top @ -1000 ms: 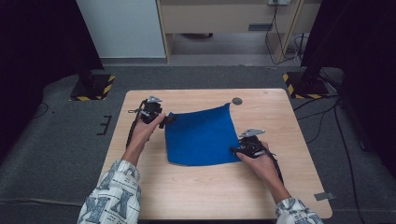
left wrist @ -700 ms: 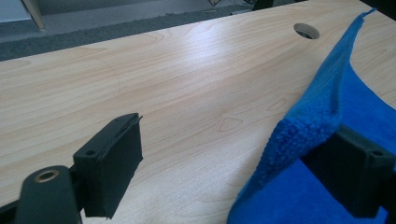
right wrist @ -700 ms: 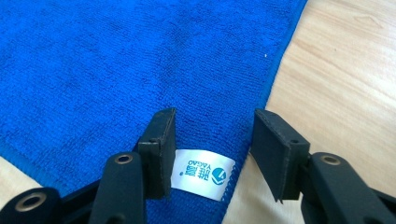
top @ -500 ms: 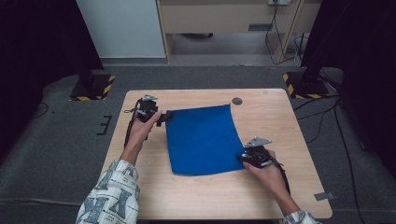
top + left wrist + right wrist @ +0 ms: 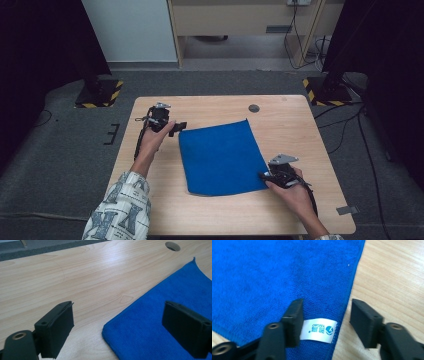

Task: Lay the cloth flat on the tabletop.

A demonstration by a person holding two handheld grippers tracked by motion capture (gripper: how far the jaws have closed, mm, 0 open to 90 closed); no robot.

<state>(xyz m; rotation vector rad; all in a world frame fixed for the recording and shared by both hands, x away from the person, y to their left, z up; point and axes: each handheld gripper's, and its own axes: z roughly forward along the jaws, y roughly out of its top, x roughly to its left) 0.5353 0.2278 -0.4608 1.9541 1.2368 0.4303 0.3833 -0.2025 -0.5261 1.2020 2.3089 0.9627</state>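
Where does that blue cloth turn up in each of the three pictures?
High view: the blue cloth lies flat mid-table, between both grippers.
Left gripper view: lower right, its corner between the open jaws.
Right gripper view: upper left; its white label sits between the open jaws.
Shared landmark: the round hole beyond the cloth's far corner, also in the left gripper view.

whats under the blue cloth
The blue cloth lies flat on the wooden table, whose bare wood shows all round it. A white label sits on top near one corner. Whatever lies beneath the cloth is covered.
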